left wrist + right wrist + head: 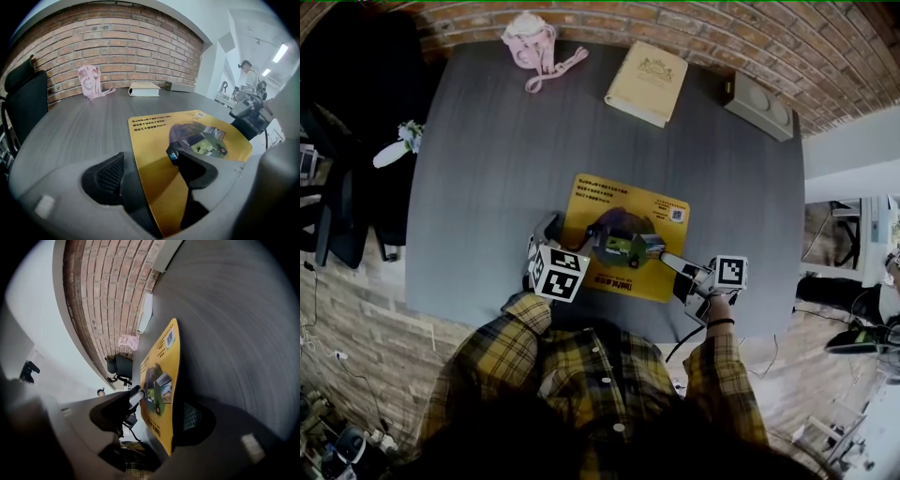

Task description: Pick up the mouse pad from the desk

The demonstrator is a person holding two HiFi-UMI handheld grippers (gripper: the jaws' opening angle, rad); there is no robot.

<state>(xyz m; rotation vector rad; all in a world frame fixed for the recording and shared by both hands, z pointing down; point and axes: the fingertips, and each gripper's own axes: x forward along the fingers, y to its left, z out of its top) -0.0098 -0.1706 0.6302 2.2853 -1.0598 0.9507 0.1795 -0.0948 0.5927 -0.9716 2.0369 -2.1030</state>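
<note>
Office: grey desk (487, 187), black office chair (23, 103), brick wall (131, 51), ceiling strip light (281, 52).

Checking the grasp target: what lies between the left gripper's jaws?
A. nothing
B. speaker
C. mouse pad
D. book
C: the yellow mouse pad runs with its edge between the jaws of the left gripper, which stand apart.

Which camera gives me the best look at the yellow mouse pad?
The head view: it sees the mouse pad from above, nearly whole, print included. The left gripper view shows it foreshortened; the right gripper view shows it nearly edge-on.
</note>
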